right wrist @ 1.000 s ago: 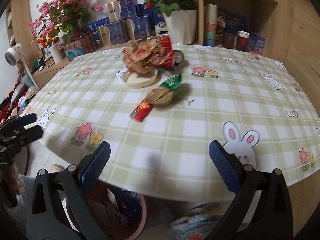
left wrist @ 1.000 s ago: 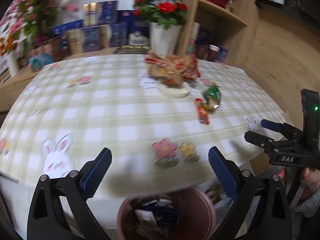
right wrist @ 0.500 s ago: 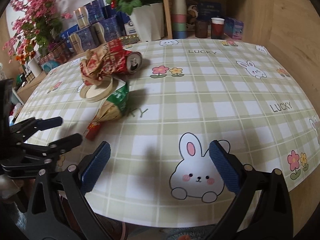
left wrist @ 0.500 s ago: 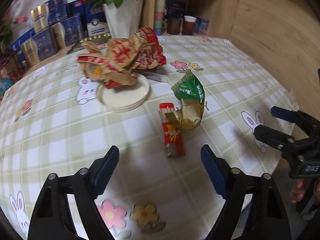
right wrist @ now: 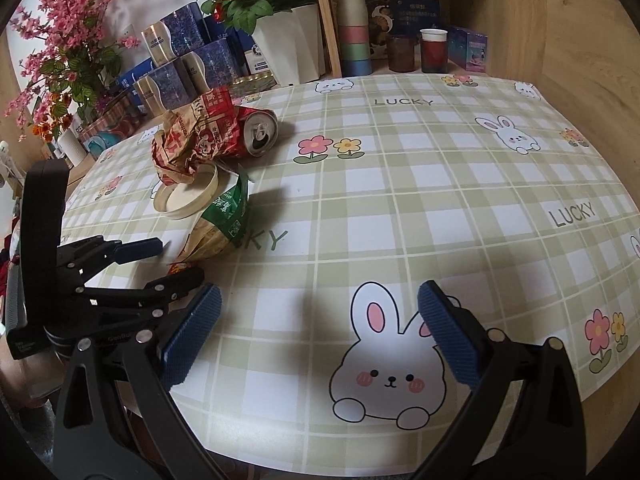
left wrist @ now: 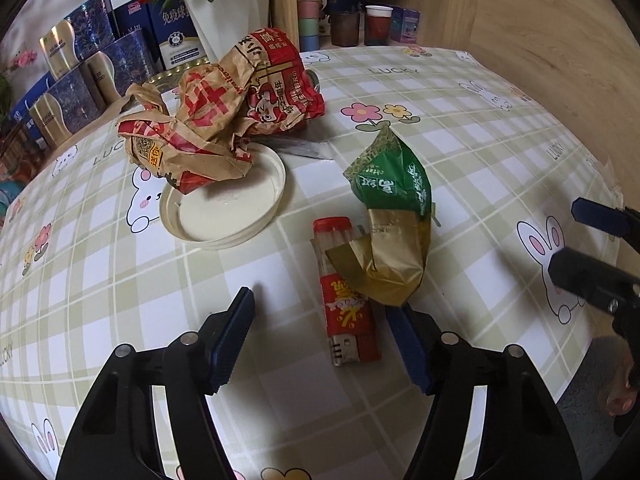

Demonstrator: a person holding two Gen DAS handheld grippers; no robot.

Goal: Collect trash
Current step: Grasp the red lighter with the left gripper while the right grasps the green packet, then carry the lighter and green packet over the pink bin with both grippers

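Observation:
A red stick wrapper (left wrist: pixel 347 312) lies on the checked tablecloth (left wrist: pixel 120 280), its far end under a green and gold snack bag (left wrist: pixel 394 216). My left gripper (left wrist: pixel 322 340) straddles the wrapper with its jaws closing. The wrapper sits close to the right pad and the left pad is well clear of it. Behind lie a crumpled brown and red paper bag (left wrist: pixel 216 120), a white lid (left wrist: pixel 224 212) and a red can (right wrist: pixel 256 132). My right gripper (right wrist: pixel 320 332) is open over a bunny print near the table's edge, with nothing between its fingers. It also shows at the edge of the left wrist view (left wrist: pixel 564 236).
A white flower pot (right wrist: pixel 288 52), blue boxes (right wrist: pixel 188 64) and stacked cups (right wrist: pixel 354 32) stand along the back. A wooden wall (right wrist: pixel 560 40) closes the right side. A flat silver strip (left wrist: pixel 304 148) lies by the paper bag. The table's near edge is right under both grippers.
My left gripper came from above a bin at the table's edge in over the table and down to the red wrapper, with its jaws narrowing. The right gripper shifted slightly along the table's edge.

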